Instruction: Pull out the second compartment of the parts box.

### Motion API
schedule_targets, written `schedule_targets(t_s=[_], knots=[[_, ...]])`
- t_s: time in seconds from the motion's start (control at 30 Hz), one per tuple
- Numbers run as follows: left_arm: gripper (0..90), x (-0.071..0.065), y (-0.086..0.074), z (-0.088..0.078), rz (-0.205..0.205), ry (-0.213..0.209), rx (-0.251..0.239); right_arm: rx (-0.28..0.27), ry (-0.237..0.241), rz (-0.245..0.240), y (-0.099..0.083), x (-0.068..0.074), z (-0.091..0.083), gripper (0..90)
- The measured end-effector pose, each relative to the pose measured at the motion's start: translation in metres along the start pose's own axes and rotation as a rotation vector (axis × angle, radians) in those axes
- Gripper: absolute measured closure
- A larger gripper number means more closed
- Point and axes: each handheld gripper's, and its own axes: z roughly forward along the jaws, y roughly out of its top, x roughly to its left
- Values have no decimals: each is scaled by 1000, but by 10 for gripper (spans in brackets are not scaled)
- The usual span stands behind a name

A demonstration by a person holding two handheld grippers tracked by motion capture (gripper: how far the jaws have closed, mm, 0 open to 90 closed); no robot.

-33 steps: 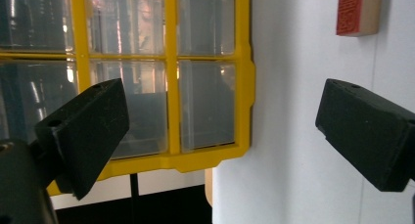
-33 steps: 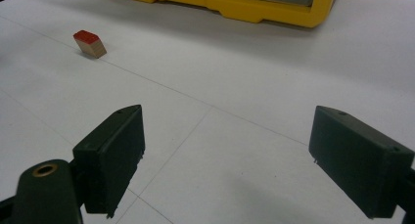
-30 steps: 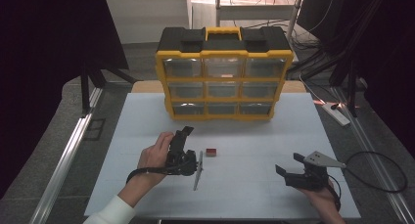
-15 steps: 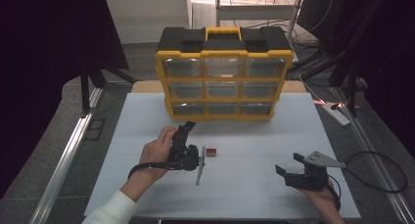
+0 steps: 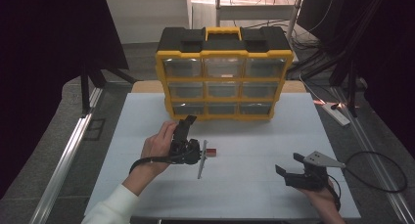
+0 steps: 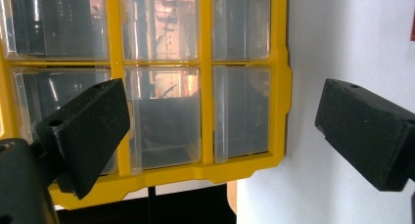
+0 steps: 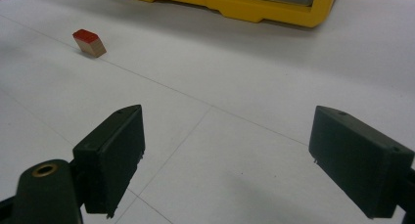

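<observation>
Left gripper [image 5: 188,122] up off the white table [image 5: 254,194], jaws spread wide, nothing between them. It points forward at the yellow drawer cabinet [image 5: 224,72]; tips just short of the bottom row, at the lower-left drawer [image 5: 188,108]. In the left gripper view the cabinet lies turned on its side, so the hand is rolled well over; the clear drawer fronts [image 6: 164,114] sit straight ahead between the two black pads.

The drawer lies dead ahead of the left claw and a little up; its long axis runs side to side along the cabinet face. Left hand [image 5: 157,145] by far the nearer one. Forearm comes in from the bottom edge, white sleeve [image 5: 110,209], wrist cocked up and forward.

Small red-topped wooden block [image 5: 211,151] on the table just right of the left hand, not touched. It shows off to the left in the right gripper view [image 7: 89,42].

Right gripper [image 5: 293,171] low near the table's front right, jaws parted and empty, aimed left across the bare surface, well apart from block and cabinet

Judgement: the reach is for a drawer front; whether the tips already touch it, cannot tell
</observation>
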Motion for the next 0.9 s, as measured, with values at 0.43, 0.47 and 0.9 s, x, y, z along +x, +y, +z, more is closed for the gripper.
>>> schedule_targets(t_s=[0.43,0.47,0.9], knots=[[62,12,0,6,-9,19,8,0,0,-2,0,0,0,139],[63,13,0,7,-10,20,7,-1,0,-2,0,0,0,139],[64,19,3,15,-4,28,14,0,0,-1,0,0,0,139]])
